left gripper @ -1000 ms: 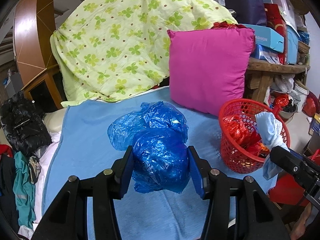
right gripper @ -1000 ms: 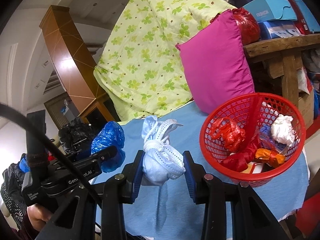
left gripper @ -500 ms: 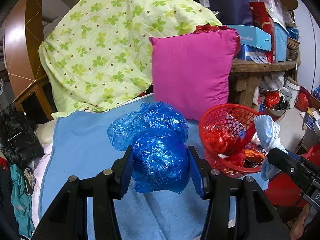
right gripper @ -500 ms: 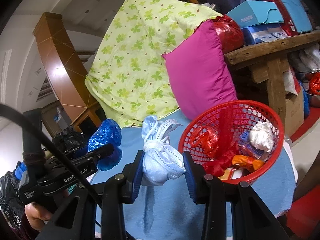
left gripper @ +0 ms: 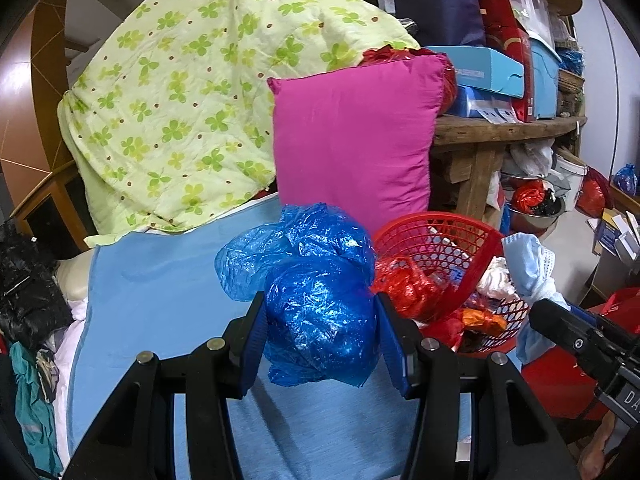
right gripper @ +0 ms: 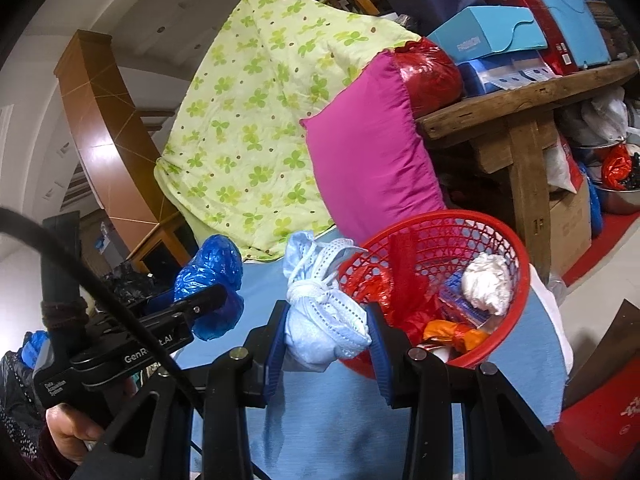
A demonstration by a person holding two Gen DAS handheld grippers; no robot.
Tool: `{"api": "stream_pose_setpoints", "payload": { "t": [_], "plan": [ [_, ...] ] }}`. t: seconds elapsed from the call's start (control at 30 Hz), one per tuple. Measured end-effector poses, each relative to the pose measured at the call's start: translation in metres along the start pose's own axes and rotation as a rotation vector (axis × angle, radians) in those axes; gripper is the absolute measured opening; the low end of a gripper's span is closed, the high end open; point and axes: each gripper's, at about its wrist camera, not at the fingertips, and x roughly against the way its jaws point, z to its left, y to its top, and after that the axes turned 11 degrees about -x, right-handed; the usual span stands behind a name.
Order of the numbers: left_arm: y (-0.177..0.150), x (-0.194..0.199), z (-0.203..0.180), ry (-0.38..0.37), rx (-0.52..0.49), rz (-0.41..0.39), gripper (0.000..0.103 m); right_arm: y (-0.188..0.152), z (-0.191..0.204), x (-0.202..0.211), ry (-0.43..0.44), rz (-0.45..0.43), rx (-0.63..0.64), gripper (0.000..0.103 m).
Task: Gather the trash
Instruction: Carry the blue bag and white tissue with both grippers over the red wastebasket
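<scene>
My left gripper (left gripper: 322, 334) is shut on a crumpled blue plastic bag (left gripper: 316, 300) and holds it above the blue sheet, just left of a red mesh basket (left gripper: 444, 248). My right gripper (right gripper: 326, 344) is shut on a bundle of pale blue face masks (right gripper: 320, 320), held at the left rim of the red basket (right gripper: 516, 256). The basket holds red plastic, an orange wrapper (right gripper: 452, 330) and a white paper wad (right gripper: 486, 282). The blue bag also shows in the right wrist view (right gripper: 212, 280), and the masks in the left wrist view (left gripper: 528, 268).
A pink pillow (left gripper: 356, 136) and a green clover quilt (left gripper: 200, 100) stand behind the blue sheet (left gripper: 160, 280). A wooden table (right gripper: 520, 96) stacked with boxes is at the right. Dark clothes (left gripper: 28, 280) lie at the left edge.
Both grippers have moved right toward the red basket with their loads. The basket now sits close beside the blue bag and directly behind the masks.
</scene>
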Motion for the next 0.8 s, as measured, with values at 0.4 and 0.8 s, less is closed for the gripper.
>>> {"api": "stream_pose_setpoints", "payload": {
  "t": [0.4, 0.8],
  "plan": [
    [0.021, -0.011, -0.023, -0.037, -0.031, -0.012, 0.054, 0.019, -0.019, 0.006, -0.045, -0.019, -0.003, 0.041],
    [0.042, -0.028, -0.043, -0.076, -0.066, -0.034, 0.054, 0.041, -0.034, 0.004, -0.089, -0.043, 0.019, 0.042]
  ]
}}
